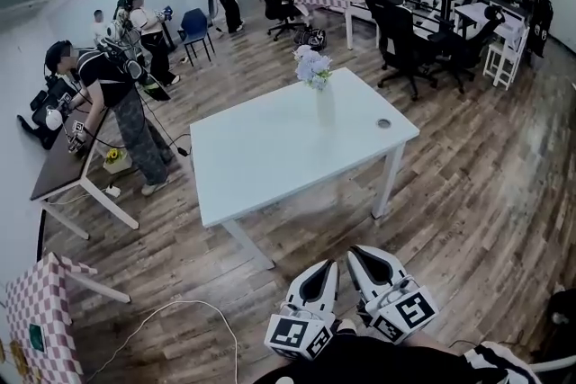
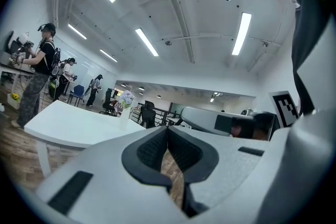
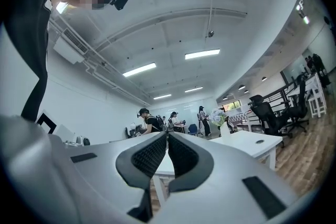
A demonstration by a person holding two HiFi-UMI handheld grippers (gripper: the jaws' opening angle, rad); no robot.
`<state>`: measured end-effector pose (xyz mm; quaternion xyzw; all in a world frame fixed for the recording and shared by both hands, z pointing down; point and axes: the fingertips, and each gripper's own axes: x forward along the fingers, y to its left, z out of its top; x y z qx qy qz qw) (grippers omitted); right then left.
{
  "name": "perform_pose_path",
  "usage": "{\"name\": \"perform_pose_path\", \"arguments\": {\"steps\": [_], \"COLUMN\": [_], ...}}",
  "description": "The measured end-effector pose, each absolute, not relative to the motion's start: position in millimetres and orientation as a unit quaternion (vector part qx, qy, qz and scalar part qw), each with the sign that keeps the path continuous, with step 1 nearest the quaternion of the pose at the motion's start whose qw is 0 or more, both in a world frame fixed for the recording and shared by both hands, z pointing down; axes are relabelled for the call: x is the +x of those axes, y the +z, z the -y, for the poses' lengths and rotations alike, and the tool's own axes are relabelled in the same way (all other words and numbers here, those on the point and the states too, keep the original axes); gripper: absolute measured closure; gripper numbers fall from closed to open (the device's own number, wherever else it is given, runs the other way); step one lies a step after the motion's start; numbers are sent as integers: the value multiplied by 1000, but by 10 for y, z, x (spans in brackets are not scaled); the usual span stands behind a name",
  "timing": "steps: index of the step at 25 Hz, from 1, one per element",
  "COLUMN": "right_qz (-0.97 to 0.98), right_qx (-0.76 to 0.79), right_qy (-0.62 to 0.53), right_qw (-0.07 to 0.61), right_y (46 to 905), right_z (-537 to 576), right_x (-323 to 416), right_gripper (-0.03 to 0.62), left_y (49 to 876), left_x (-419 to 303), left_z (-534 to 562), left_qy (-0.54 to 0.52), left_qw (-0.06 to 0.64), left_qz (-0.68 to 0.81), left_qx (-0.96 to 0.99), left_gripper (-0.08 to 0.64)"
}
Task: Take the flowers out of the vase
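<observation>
A pale vase (image 1: 325, 107) with white and lilac flowers (image 1: 313, 67) stands near the far edge of the white table (image 1: 270, 166). Both grippers are low in the head view, well short of the table's near edge. My left gripper (image 1: 327, 266) and right gripper (image 1: 355, 253) point toward the table, side by side, each shut and empty. In the left gripper view the jaws (image 2: 167, 129) meet at the tips, with the flowers (image 2: 126, 98) far off. The right gripper (image 3: 167, 134) is also shut, with the flowers (image 3: 217, 115) and vase (image 3: 224, 129) far ahead on the table (image 3: 252, 142).
A small round cap (image 1: 384, 123) sits in the table's right side. Several people stand by a dark desk (image 1: 63, 166) at the left. Office chairs (image 1: 400, 45) and desks fill the back right. A checkered table (image 1: 40, 310) and a floor cable (image 1: 180, 310) lie at the lower left.
</observation>
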<state>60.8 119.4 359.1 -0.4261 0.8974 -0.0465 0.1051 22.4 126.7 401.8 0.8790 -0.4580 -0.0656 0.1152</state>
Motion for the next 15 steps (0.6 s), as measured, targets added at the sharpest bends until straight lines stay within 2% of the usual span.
{"name": "perform_pose_path", "arguments": {"steps": [15], "right_qz": [-904], "right_qx": [-405], "right_qy": [-63], "right_qw": [123], "right_y": [3611], "right_z": [-745], "right_x": [939], "right_gripper": [566], "left_y": [4021], "left_x": [502], "left_z": [-871], "left_qy": [-64], "left_qw": [101], "left_qz": [482], "left_qx": [868], "left_gripper": [552]}}
